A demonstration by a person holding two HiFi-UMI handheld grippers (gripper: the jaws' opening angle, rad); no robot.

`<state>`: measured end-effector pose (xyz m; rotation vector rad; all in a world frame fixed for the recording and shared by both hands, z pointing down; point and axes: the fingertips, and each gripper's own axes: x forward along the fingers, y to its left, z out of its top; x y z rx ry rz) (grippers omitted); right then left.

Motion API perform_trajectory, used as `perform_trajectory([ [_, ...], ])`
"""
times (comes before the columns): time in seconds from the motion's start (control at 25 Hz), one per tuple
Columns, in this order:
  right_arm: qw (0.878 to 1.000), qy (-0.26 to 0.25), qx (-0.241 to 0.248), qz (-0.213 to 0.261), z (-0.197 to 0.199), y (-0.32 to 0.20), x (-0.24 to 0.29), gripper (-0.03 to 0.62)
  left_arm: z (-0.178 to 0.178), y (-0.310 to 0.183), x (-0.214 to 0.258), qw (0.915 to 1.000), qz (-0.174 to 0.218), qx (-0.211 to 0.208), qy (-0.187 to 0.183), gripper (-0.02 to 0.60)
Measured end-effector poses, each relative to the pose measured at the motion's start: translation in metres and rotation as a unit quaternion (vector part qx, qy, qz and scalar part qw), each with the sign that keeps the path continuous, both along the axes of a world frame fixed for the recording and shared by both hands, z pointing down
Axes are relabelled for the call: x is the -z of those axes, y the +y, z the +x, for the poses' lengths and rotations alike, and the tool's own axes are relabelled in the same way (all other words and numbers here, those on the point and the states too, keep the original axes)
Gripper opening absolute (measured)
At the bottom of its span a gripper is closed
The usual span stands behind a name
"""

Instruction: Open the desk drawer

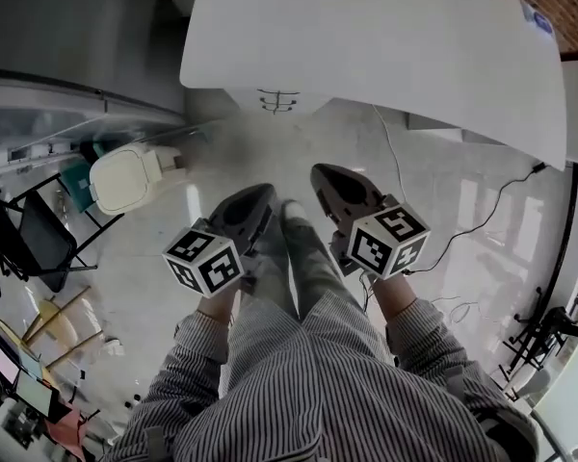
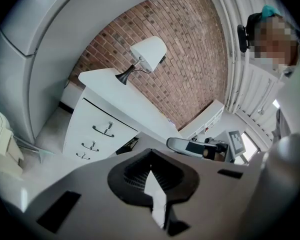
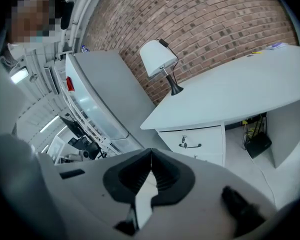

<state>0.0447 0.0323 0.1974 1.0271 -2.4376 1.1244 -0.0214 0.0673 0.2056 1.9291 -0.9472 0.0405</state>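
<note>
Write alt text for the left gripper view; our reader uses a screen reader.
The left gripper, shut and empty, points toward a white desk whose three drawers are closed. A white lamp stands on the desk before a brick wall.

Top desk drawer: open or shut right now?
Shut. The white desk's top drawer front lies flush with the two lower drawer fronts, one flat face in the left gripper view; nothing is pulled out.

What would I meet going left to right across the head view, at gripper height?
Black metal-framed chair → cream rounded chair → left gripper → right gripper → thin black floor cable.
</note>
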Motion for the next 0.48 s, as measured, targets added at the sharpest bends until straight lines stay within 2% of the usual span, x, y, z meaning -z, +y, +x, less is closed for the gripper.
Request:
perform_trajectory([
  [0.48, 0.999, -0.017, -0.011, -0.043, -0.009, 0.005, -0.059, 0.017, 0.002, 0.006, -0.049, 0.9992, -0.037, -0.014, 0.011, 0.012],
])
